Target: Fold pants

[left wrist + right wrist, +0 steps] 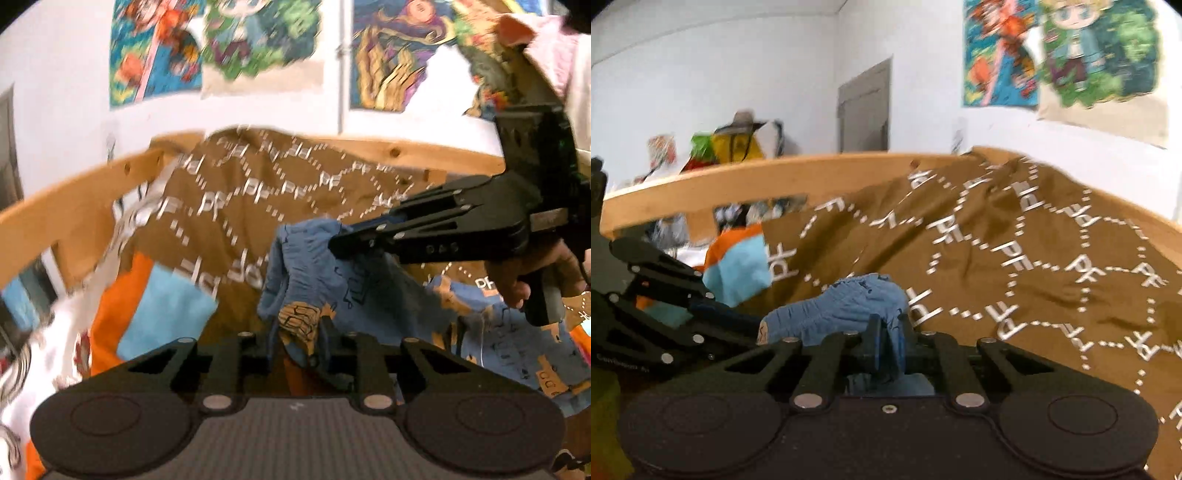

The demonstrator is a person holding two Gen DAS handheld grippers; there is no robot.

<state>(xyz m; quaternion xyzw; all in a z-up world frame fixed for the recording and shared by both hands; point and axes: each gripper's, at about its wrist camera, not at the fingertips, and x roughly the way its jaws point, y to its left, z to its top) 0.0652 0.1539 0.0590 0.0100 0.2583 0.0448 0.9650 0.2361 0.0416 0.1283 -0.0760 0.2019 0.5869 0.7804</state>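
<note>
Blue printed cotton, the pants (306,280), bunched and lifted off the bed, pinched at two spots along one edge. Nearest in the left wrist view, left gripper (299,343) narrowed onto a fold of that cloth, jaws drawn close with fabric between them. Just beyond and to the right there, right gripper (347,243) clamped on the gathered waistband, held by a hand (532,280) at the frame's edge. Same grip seen from the right wrist view: right gripper (886,350) closed tight on blue cloth, the left one (713,310) reaching in from the left, near but apart. Rest of the garment trailing down toward the near side of the bed. Further back, a brown blanket (1015,258) with white lettering spread across the mattress, then the wooden bed rail (798,173) along the far edge.

Best done by spreading both grips apart along the waistband until taut, keeping both clamps firm, then laying flat on the blanket before folding; likely risk, cloth slipping from the looser left pinch.
</note>
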